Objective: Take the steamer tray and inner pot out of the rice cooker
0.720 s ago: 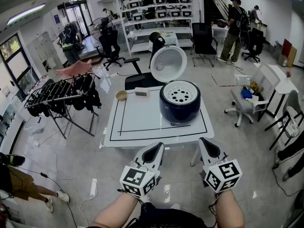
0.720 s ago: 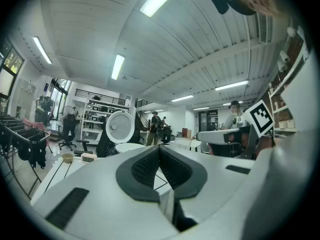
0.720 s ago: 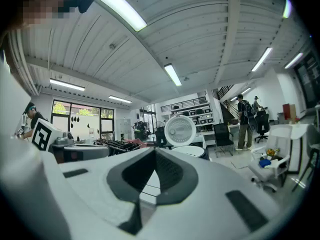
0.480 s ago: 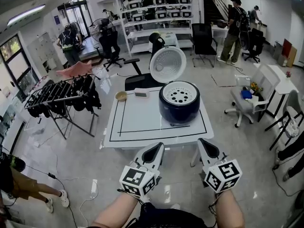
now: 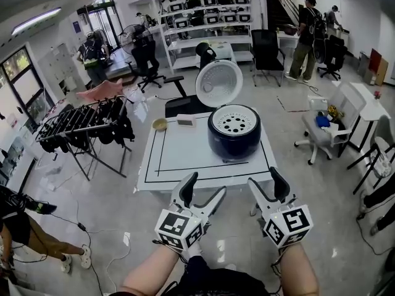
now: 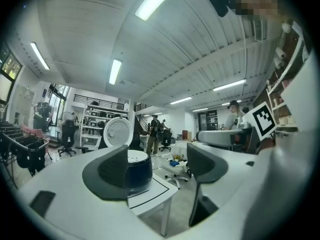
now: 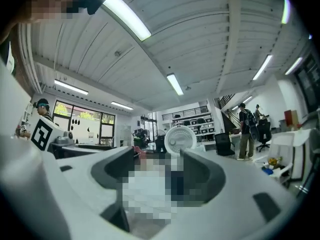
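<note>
Bright, even light falls from ceiling strip lamps [image 7: 125,16] above both grippers. The glossy floor [image 5: 234,227] beneath the left gripper [image 5: 205,185] and right gripper [image 5: 264,177] carries pale glare and soft shadows. Fisheye bending curves every edge. Both gripper views darken at the corners, and the near jaws look soft.
</note>
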`<action>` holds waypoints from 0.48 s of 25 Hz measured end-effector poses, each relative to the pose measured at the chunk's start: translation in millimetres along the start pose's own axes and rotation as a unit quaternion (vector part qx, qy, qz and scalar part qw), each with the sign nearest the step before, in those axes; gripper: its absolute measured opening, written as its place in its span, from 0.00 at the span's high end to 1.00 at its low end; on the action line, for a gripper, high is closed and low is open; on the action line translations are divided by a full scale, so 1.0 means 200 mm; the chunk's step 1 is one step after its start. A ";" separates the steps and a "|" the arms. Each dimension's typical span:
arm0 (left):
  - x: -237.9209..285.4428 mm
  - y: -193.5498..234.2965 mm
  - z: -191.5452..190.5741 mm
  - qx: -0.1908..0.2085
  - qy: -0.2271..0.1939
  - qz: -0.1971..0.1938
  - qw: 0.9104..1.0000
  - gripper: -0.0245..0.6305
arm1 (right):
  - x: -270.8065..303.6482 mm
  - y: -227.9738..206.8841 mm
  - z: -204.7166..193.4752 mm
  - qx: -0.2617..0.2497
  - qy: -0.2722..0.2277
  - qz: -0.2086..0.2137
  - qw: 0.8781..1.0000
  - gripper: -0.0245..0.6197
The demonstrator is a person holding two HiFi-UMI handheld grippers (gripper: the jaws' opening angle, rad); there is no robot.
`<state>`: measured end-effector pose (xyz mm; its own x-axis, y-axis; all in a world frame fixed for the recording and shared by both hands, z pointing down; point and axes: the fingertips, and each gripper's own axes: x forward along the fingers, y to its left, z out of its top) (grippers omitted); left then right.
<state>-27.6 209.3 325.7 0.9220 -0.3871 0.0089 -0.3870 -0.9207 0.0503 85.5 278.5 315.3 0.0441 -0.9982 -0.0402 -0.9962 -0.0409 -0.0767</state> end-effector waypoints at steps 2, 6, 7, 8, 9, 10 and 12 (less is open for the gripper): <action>0.01 0.01 0.01 0.003 -0.003 0.000 1.000 0.41 | 0.00 -0.03 0.00 0.000 -0.005 -0.012 1.000 0.54; 0.03 0.05 0.01 0.005 -0.004 0.000 1.000 0.41 | 0.02 -0.06 0.02 -0.003 -0.007 -0.023 1.000 0.54; 0.04 0.06 0.01 0.005 -0.005 0.000 1.000 0.41 | 0.03 -0.07 0.02 -0.004 -0.005 -0.025 1.000 0.54; 0.05 0.07 0.02 0.004 -0.006 0.000 1.000 0.41 | 0.04 -0.07 0.02 -0.006 -0.004 -0.026 1.000 0.54; 0.06 0.08 0.02 0.004 -0.007 -0.001 1.000 0.41 | 0.05 -0.08 0.02 -0.007 -0.004 -0.028 1.000 0.54; 0.07 0.09 0.02 0.003 -0.007 -0.002 1.000 0.41 | 0.05 -0.09 0.02 -0.009 -0.003 -0.030 0.999 0.54; 0.10 0.11 0.01 0.002 -0.007 -0.004 1.000 0.41 | 0.08 -0.11 0.02 -0.011 0.000 -0.034 0.999 0.54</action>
<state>-17.6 180.2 324.2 0.9245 -0.3812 -0.0055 -0.3806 -0.9236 0.0463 108.8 263.9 313.2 0.1125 -0.9930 -0.0361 -0.9922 -0.1103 -0.0582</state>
